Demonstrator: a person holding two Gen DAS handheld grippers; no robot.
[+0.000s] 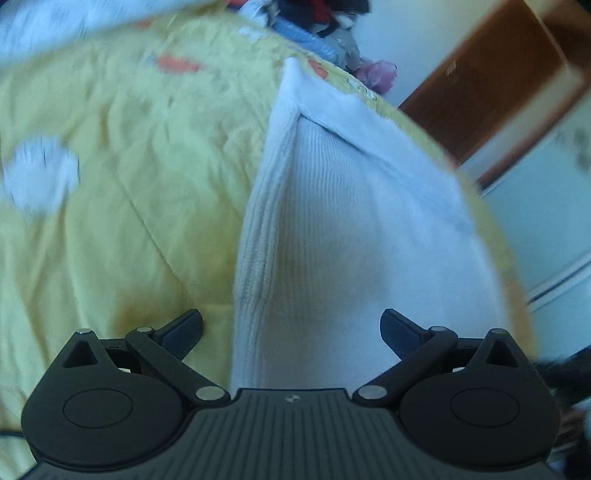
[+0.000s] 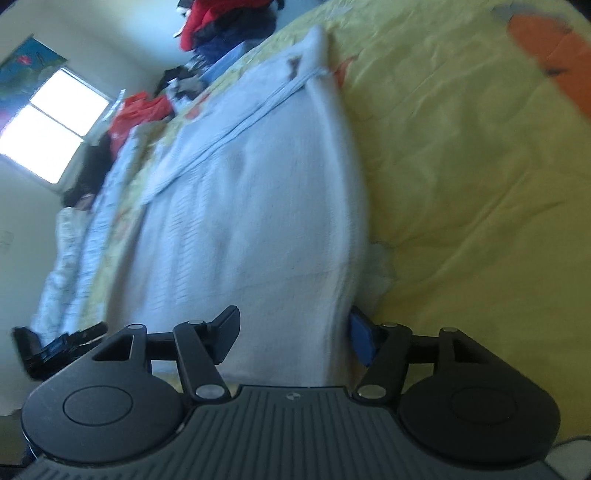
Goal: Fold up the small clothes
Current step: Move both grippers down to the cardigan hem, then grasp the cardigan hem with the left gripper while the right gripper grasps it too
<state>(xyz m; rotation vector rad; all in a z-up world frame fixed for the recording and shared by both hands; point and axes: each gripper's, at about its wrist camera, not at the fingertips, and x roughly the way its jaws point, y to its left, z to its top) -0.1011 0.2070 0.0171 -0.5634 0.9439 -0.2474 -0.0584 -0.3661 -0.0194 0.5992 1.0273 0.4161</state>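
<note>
A white ribbed garment [image 1: 343, 221] lies on a yellow quilt [image 1: 122, 206], with one edge folded over into a thick band along its left side. My left gripper [image 1: 291, 332] is open, its fingers standing to either side of the garment's near end, just above it. In the right wrist view the same white garment [image 2: 258, 206] stretches away on the yellow quilt [image 2: 480, 192], with a seam running across its far part. My right gripper [image 2: 295, 336] is open, its jaws astride the garment's near edge, with nothing pinched between them.
A pile of red, blue and dark clothes [image 2: 229, 26] lies at the far end of the bed. A patterned white cloth [image 2: 74, 258] lies along the bed's edge. A window [image 2: 48, 125] and a brown door [image 1: 491, 77] are in the walls.
</note>
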